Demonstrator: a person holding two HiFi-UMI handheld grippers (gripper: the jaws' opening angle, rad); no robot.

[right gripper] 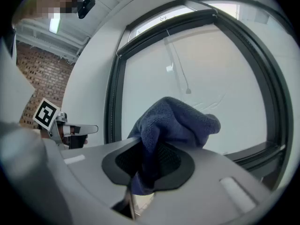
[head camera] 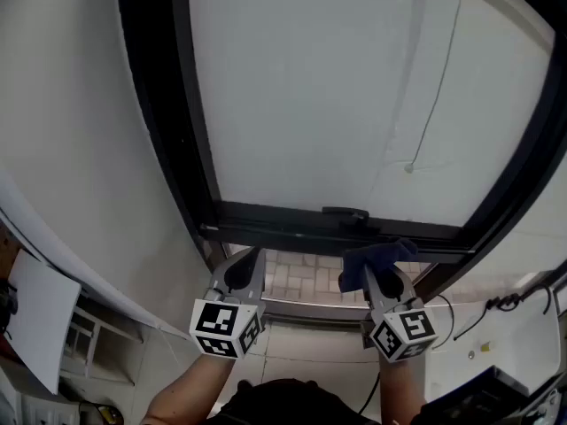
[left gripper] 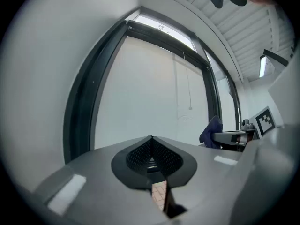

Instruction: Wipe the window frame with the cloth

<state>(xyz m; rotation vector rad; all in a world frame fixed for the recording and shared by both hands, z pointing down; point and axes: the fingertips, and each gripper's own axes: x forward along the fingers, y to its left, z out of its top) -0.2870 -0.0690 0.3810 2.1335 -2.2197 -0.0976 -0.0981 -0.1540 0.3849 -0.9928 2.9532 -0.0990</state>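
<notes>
The person is standing close under a tall black metal window frame [head camera: 301, 224] and is holding both tools up toward its bottom rail, which is sitting at about 6 o'clock in the head view. This is probably so that the wiping can begin along that rail. The right gripper [head camera: 381, 279] is rising at about 5 o'clock. It is carrying the dark blue terry cloth [head camera: 376, 257] bunched above its tips, so the soft wad, and not the hard plastic, is leading toward the frame. In the right gripper view the jaws are clamping a fold of the cloth [right gripper: 178, 121] low between the ribbed black pads. The rest is puffing out toward 12 o'clock in front of the white pane, with the frame's upright [right gripper: 115, 97] at 9 o'clock. The wad is sitting just under the rail, and I cannot tell whether it is touching it. The left gripper [head camera: 241, 273] is hovering at about 7 o'clock, well apart from the cloth and seemingly just kept out of the way. In its own view the jaws of the left gripper [left gripper: 151, 146] are pressing together with nothing between them.
</notes>
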